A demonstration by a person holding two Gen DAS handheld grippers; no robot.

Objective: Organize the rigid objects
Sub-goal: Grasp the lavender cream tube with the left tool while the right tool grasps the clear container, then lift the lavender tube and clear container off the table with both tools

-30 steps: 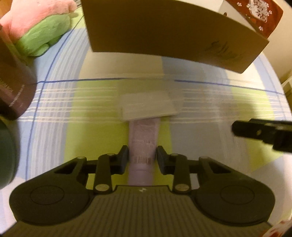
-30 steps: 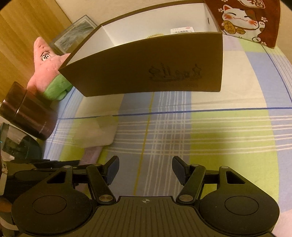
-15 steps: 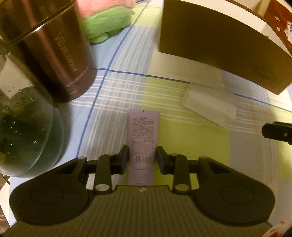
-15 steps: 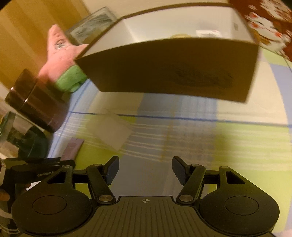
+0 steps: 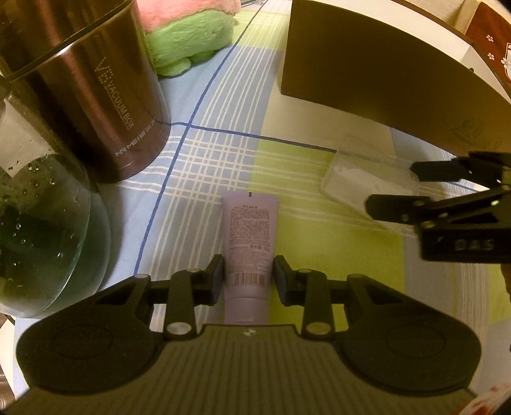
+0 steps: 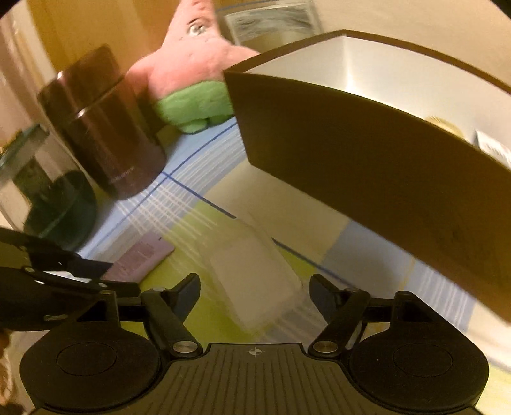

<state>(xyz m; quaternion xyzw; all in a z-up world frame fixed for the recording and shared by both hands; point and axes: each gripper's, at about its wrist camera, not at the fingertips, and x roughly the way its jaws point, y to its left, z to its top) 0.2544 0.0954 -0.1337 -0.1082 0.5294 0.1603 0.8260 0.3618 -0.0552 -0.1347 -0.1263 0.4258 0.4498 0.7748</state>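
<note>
Left gripper (image 5: 249,274) squeezes a purple tube (image 5: 250,230) that lies on the checked cloth (image 5: 300,178). Right gripper (image 6: 254,292) is opening its jaws around a clear plastic case (image 6: 255,281), near the brown box (image 6: 367,159), not pressing it.

- A home, most likely a living space, lit warm and yellowish.
- A checked cloth (image 5: 223,153) in blue, green and white covers the surface.
- A pink and green plush toy (image 6: 191,79) lies beside a brown vacuum canister (image 5: 95,89).
- Wood panelling (image 6: 80,28) stands behind.
</note>
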